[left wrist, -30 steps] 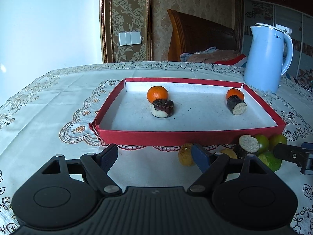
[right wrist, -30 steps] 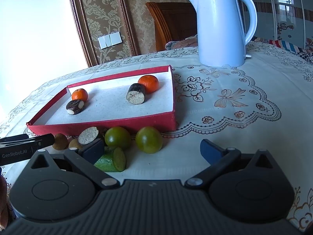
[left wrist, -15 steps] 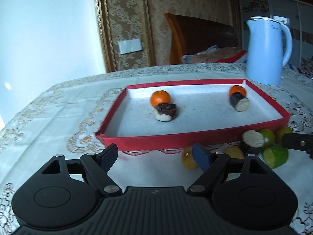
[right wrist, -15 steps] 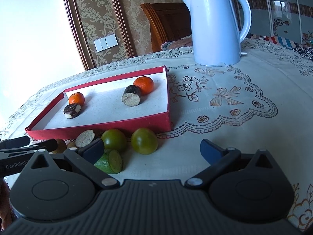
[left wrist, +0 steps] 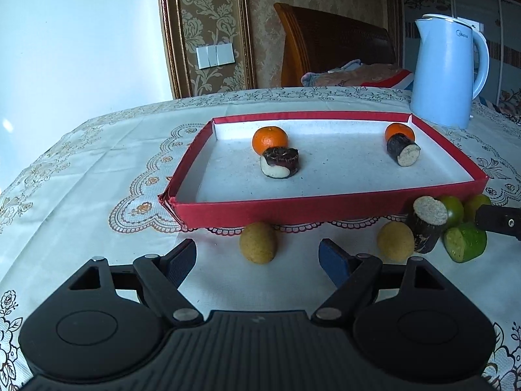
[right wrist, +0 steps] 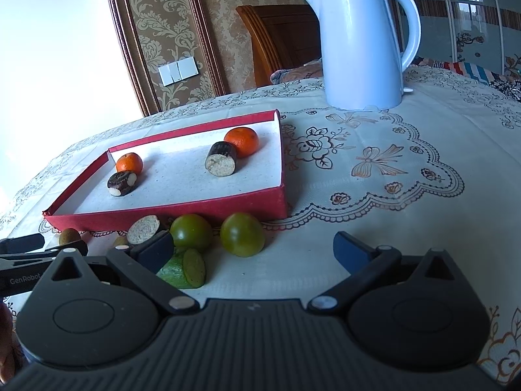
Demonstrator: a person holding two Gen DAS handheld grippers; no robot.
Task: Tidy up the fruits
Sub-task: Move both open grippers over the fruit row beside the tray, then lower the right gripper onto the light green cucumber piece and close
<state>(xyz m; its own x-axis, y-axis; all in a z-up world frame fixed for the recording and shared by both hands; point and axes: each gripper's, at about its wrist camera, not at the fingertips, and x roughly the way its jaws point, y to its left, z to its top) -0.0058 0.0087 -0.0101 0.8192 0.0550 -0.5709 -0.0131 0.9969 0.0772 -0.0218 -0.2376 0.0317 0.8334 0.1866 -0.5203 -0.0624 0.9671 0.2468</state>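
A red tray [left wrist: 325, 207] [right wrist: 182, 210] holds two oranges [left wrist: 270, 140] [left wrist: 399, 132] and two dark cut pieces [left wrist: 280, 162] [left wrist: 403, 149]. Loose fruit lies in front of it: two tan round fruits [left wrist: 258, 242] [left wrist: 395, 241], a dark cut piece [left wrist: 427, 228] [right wrist: 143, 229], two green fruits [right wrist: 191, 232] [right wrist: 242, 234] and a cut cucumber piece [left wrist: 465, 241] [right wrist: 185, 268]. My left gripper [left wrist: 257, 259] is open, just short of the left tan fruit. My right gripper [right wrist: 254, 251] is open, close to the green fruits.
A pale blue kettle [left wrist: 447, 71] [right wrist: 364, 45] stands behind the tray at the right. A wooden chair [left wrist: 332, 42] with cloth on it is at the table's far edge. The embroidered tablecloth [right wrist: 407, 169] stretches right of the tray.
Both grippers have risen and tilted slightly, so the tray and fruit sit lower in view. The left tan fruit now shows fully between my left fingers. Both grippers stay open.
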